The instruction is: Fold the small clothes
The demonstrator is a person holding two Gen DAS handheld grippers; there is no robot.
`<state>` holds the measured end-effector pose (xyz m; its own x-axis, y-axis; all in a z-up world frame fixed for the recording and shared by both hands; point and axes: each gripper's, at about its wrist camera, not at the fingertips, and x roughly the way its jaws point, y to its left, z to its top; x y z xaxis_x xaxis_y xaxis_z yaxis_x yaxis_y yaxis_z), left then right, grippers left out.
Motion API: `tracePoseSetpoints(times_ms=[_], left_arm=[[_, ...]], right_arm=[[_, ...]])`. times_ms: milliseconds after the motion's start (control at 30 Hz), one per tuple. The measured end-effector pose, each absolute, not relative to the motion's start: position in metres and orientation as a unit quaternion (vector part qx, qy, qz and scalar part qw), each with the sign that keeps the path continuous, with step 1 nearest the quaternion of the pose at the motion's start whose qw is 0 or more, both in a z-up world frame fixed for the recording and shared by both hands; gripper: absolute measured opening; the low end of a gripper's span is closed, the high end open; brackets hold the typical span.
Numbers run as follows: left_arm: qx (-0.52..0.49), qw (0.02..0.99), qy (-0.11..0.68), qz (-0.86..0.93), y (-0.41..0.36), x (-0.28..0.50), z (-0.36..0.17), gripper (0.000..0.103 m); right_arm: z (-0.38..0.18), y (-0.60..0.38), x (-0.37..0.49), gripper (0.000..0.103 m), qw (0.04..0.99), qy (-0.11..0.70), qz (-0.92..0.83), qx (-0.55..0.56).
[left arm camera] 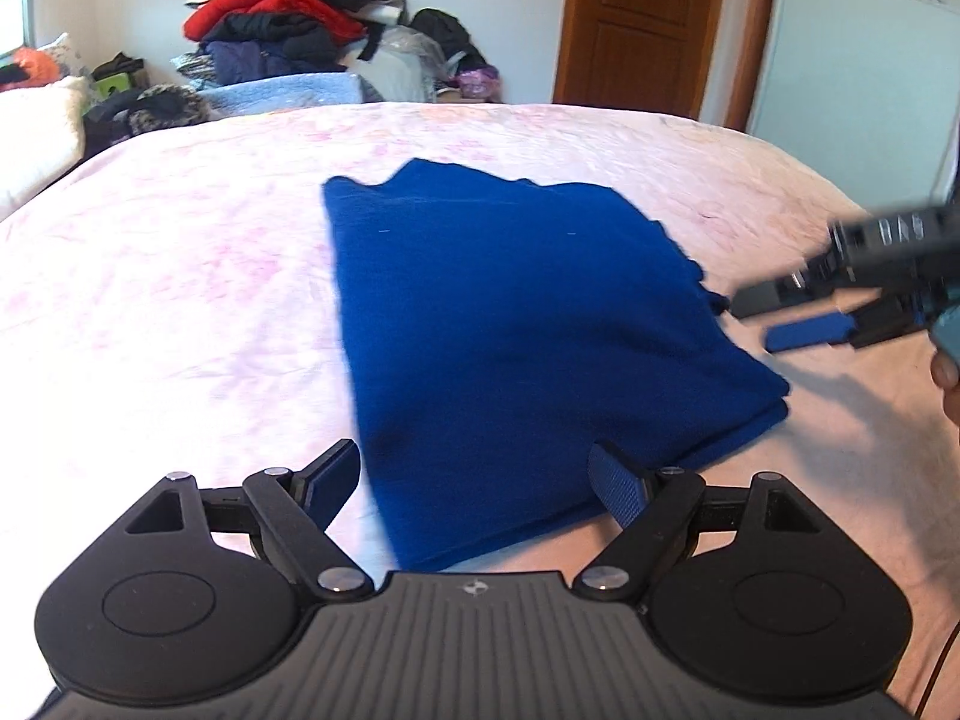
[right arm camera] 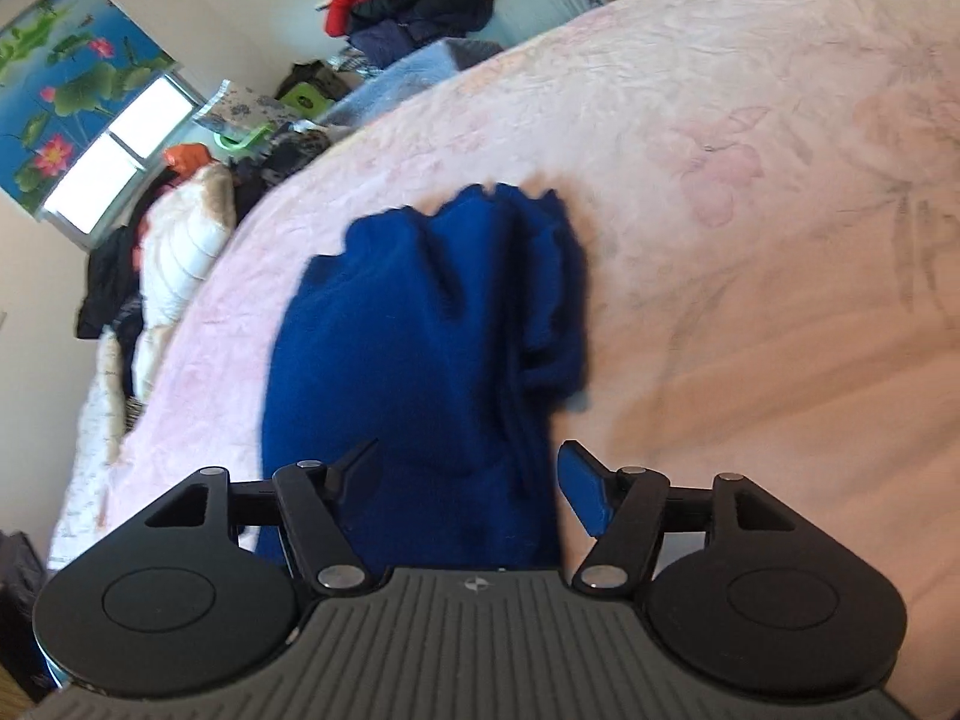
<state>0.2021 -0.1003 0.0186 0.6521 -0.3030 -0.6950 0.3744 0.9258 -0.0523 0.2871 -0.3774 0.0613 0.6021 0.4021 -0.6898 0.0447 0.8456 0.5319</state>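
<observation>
A folded blue garment (left arm camera: 528, 336) is seen lying flat on the pink bed (left arm camera: 180, 276) (a clothes heap (left arm camera: 282, 18) is piled far behind), while the left gripper (left arm camera: 480, 486) and right gripper (right arm camera: 471, 480) are both held released, nothing grasped.

Quick count: one blue garment (left arm camera: 528, 324) on one pink bedspread (left arm camera: 180, 276), two grippers, the left one (left arm camera: 474, 480) and the right one (right arm camera: 468, 480), two fingers each. One wooden door (left arm camera: 636, 24), one window (right arm camera: 114, 156), and one heap of clothes (left arm camera: 282, 18) (can't count those separately).
</observation>
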Motion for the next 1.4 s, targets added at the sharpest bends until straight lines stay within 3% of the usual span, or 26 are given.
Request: tracePoseSetpoints(times_ms=[200,267,467,500,533,567,600,633,667,700,833,933,1033,1067,1100,1167,1200,1233,1300,1400], left_arm=[[0.003,0.897,0.407,-0.173,-0.076,0.214,0.013,0.084],[-0.080,0.873,0.440,-0.194,-0.060,0.224,0.009,0.084],[-0.296,0.797,0.475,-0.228,-0.017,0.253,-0.006,0.083],[-0.306,0.790,0.478,-0.231,-0.015,0.256,-0.007,0.076],[-0.309,0.787,0.483,-0.231,-0.015,0.258,-0.007,0.064],[-0.307,0.784,0.486,-0.235,-0.016,0.259,-0.007,0.056],[-0.303,0.782,0.488,-0.241,-0.019,0.259,-0.007,0.035],[-0.292,0.783,0.490,-0.247,-0.022,0.259,-0.006,0.022],[-0.278,0.789,0.490,-0.247,-0.025,0.259,-0.003,0.018],[-0.264,0.795,0.487,-0.246,-0.026,0.259,-0.001,0.012],[-0.216,0.817,0.468,-0.259,-0.021,0.262,0.024,0.008],[-0.184,0.823,0.467,-0.265,-0.012,0.264,0.035,0.008],[-0.154,0.812,0.511,-0.237,-0.014,0.268,0.013,0.012],[-0.153,0.811,0.514,-0.234,-0.013,0.266,0.010,0.012],[-0.154,0.815,0.507,-0.235,-0.011,0.262,0.012,0.016],[-0.139,0.836,0.484,-0.219,-0.003,0.256,0.026,0.032],[-0.130,0.853,0.465,-0.198,0.001,0.255,0.035,0.057],[-0.119,0.875,0.436,-0.175,0.004,0.254,0.047,0.079],[-0.097,0.905,0.387,-0.149,0.003,0.260,0.064,0.084],[-0.097,0.903,0.385,-0.167,-0.016,0.295,0.068,0.084]], right_arm=[[0.044,-0.384,0.278,0.072,0.862,0.443,0.090,0.228],[0.044,-0.384,0.278,0.079,0.858,0.444,0.100,0.239],[0.040,-0.376,0.286,0.082,0.819,0.465,0.163,0.294],[0.040,-0.374,0.288,0.081,0.820,0.464,0.165,0.291],[0.040,-0.374,0.290,0.081,0.819,0.462,0.163,0.298],[0.039,-0.375,0.291,0.072,0.816,0.461,0.163,0.307],[0.038,-0.377,0.293,0.064,0.812,0.460,0.163,0.319],[0.034,-0.377,0.295,0.036,0.807,0.466,0.161,0.325],[0.030,-0.377,0.297,0.016,0.799,0.477,0.161,0.328],[0.024,-0.376,0.298,0.015,0.794,0.483,0.165,0.330],[0.032,-0.369,0.290,0.015,0.792,0.456,0.196,0.355],[0.041,-0.358,0.286,0.015,0.796,0.453,0.209,0.342],[0.021,-0.360,0.289,0.013,0.797,0.477,0.180,0.325],[0.019,-0.363,0.289,0.024,0.790,0.476,0.181,0.343],[0.020,-0.365,0.289,0.028,0.785,0.478,0.177,0.352],[0.032,-0.369,0.289,0.049,0.791,0.470,0.178,0.349],[0.043,-0.374,0.289,0.059,0.805,0.453,0.176,0.340],[0.053,-0.379,0.290,0.062,0.819,0.436,0.170,0.333],[0.070,-0.391,0.304,0.065,0.840,0.407,0.158,0.321],[0.078,-0.402,0.349,0.067,0.852,0.395,0.131,0.316]])
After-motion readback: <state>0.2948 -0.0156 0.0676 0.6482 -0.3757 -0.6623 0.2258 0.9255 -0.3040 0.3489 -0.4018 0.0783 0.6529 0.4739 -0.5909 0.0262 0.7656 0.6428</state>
